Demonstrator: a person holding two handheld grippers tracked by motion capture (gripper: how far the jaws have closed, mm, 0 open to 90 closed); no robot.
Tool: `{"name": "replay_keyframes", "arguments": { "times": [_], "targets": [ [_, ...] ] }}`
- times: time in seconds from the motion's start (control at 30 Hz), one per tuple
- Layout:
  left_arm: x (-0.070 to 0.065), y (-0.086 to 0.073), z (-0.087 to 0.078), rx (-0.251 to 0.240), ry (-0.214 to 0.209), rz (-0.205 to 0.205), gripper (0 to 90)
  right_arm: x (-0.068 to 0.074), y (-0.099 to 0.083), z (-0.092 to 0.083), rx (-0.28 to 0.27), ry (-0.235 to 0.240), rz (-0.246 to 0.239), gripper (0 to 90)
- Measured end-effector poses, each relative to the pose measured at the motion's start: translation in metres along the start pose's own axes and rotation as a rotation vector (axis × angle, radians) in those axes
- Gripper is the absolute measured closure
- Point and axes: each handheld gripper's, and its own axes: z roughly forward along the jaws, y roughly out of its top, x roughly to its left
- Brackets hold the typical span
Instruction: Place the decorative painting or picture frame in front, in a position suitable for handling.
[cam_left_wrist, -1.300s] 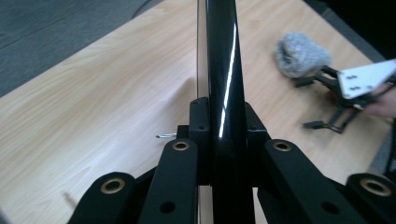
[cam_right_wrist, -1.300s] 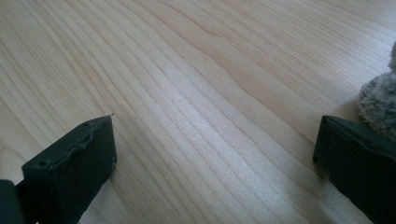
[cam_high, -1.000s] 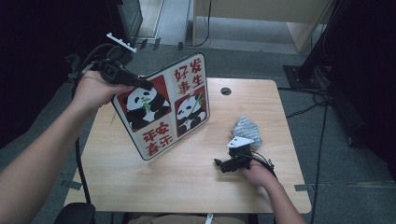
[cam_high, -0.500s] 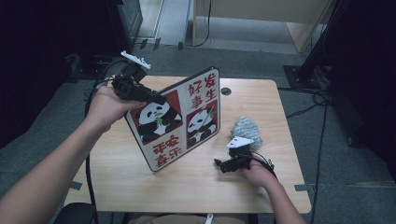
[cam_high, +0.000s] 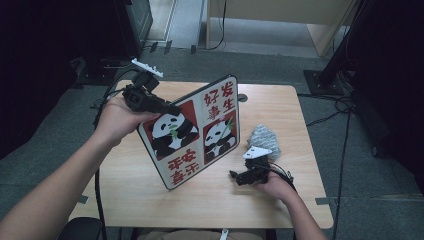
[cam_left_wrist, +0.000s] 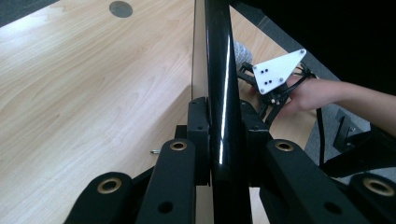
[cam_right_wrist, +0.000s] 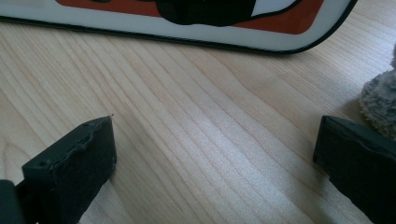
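In the high view the left gripper (cam_high: 167, 107) sits at about ten o'clock over the wooden table (cam_high: 125, 195), its jaws clenched on the upper left edge of the panda board (cam_high: 200, 132), a flat panel with two panda pictures and red characters. The board stands tilted on its lower corner, which rests on the table near six o'clock of the tabletop's middle, while its top edge leans up toward twelve o'clock. In the left gripper view the board (cam_left_wrist: 218, 70) shows edge-on as a thin glossy black strip running straight up between the two pads, which press on it from either side, the left gripper (cam_left_wrist: 218, 135) gripping it just above its body. Farther right, at about four o'clock on the table, the right gripper (cam_high: 240, 176) lies low on the wood just beside the board's lower right edge, not touching it. The right gripper view shows its jaws released and wide apart with bare wood between them, the board's rim (cam_right_wrist: 280, 44) at twelve o'clock. A grey fuzzy cloth (cam_high: 264, 140) lies just beyond the right gripper, at its one o'clock.
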Motion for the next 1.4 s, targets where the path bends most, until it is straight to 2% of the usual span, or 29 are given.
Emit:
{"name": "replay_keyframes", "arguments": {
  "times": [0.13, 0.23, 0.3, 0.4, 0.47, 0.5, 0.6, 0.67, 0.7, 0.73, 0.77, 0.83, 0.87, 0.93, 0.97, 1.03, 1.07, 1.13, 1.17, 1.2, 1.33, 1.4],
  "targets": [
    [0.000, 0.000, 0.000, 0.005, 0.026, 0.004, 79.0, 0.001, 0.000, 0.000, 0.001, -0.014, 0.011, 0.0],
    [0.001, -0.001, 0.000, 0.006, 0.023, -0.002, 78.9, 0.002, 0.000, 0.000, 0.000, -0.024, 0.022, 0.0],
    [0.004, -0.002, -0.001, 0.007, 0.038, -0.003, 78.3, 0.004, 0.001, 0.001, 0.000, -0.040, 0.036, 0.0],
    [0.006, -0.002, -0.001, 0.007, 0.024, -0.013, 76.3, 0.004, 0.001, 0.001, 0.000, -0.038, 0.032, 0.0],
    [0.007, -0.002, -0.001, 0.003, 0.033, -0.025, 65.8, 0.004, 0.001, 0.001, -0.001, -0.036, 0.031, 0.0],
    [0.012, -0.002, -0.001, 0.000, 0.017, -0.036, 62.9, 0.004, 0.001, 0.001, -0.001, -0.034, 0.029, 0.0],
    [0.015, -0.003, -0.001, -0.002, 0.005, -0.047, 59.2, 0.003, 0.001, 0.001, 0.002, -0.030, 0.025, 0.0],
    [0.017, -0.003, 0.000, 0.002, -0.018, -0.053, 56.9, 0.002, 0.002, 0.001, 0.005, -0.026, 0.021, 0.0],
    [0.018, -0.002, 0.001, 0.007, -0.023, -0.066, 51.0, 0.002, 0.002, 0.000, 0.009, -0.019, 0.016, 0.0],
    [0.018, -0.002, 0.001, 0.007, -0.023, -0.066, 46.6, 0.002, 0.002, 0.000, 0.009, -0.019, 0.016, 0.0],
    [0.019, -0.002, 0.002, 0.004, 0.007, -0.059, 42.2, 0.001, 0.002, 0.000, 0.014, -0.011, 0.007, 0.1],
    [0.021, -0.003, 0.002, 0.005, 0.008, -0.068, 39.6, 0.000, 0.002, -0.001, 0.006, -0.004, 0.013, 3.3],
    [0.022, -0.003, 0.001, 0.003, -0.001, -0.070, 37.8, -0.002, 0.002, -0.001, -0.003, 0.000, 0.020, 5.1],
    [0.024, -0.004, 0.002, 0.006, -0.052, -0.099, 39.2, -0.005, 0.003, -0.004, -0.019, 0.023, 0.069, 10.5],
    [0.024, -0.004, 0.003, 0.001, -0.068, -0.090, 37.9, -0.007, 0.003, -0.004, -0.026, 0.028, 0.085, 12.3],
    [0.023, -0.003, 0.000, -0.015, -0.067, -0.081, 35.4, -0.008, 0.003, -0.005, -0.023, 0.027, 0.080, 12.5],
    [0.024, -0.003, -0.001, -0.025, -0.084, -0.084, 35.1, -0.009, 0.003, -0.005, -0.020, 0.029, 0.079, 12.5],
    [0.023, -0.002, -0.003, -0.027, -0.057, -0.070, 34.6, -0.009, 0.006, -0.006, -0.008, 0.022, 0.060, 12.6],
    [0.023, -0.002, -0.003, -0.027, -0.057, -0.070, 34.6, -0.008, 0.007, -0.007, -0.011, 0.021, 0.058, 12.7],
    [0.022, -0.003, -0.004, -0.013, -0.026, -0.053, 34.6, -0.008, 0.009, -0.009, -0.022, 0.021, 0.058, 12.9],
    [0.019, -0.004, -0.006, -0.002, -0.005, -0.035, 35.5, -0.009, 0.013, -0.016, -0.039, 0.022, 0.069, 13.1],
    [0.019, -0.006, -0.008, -0.001, -0.007, -0.030, 36.0, -0.010, 0.014, -0.019, -0.045, 0.020, 0.057, 13.6]
  ]
}}
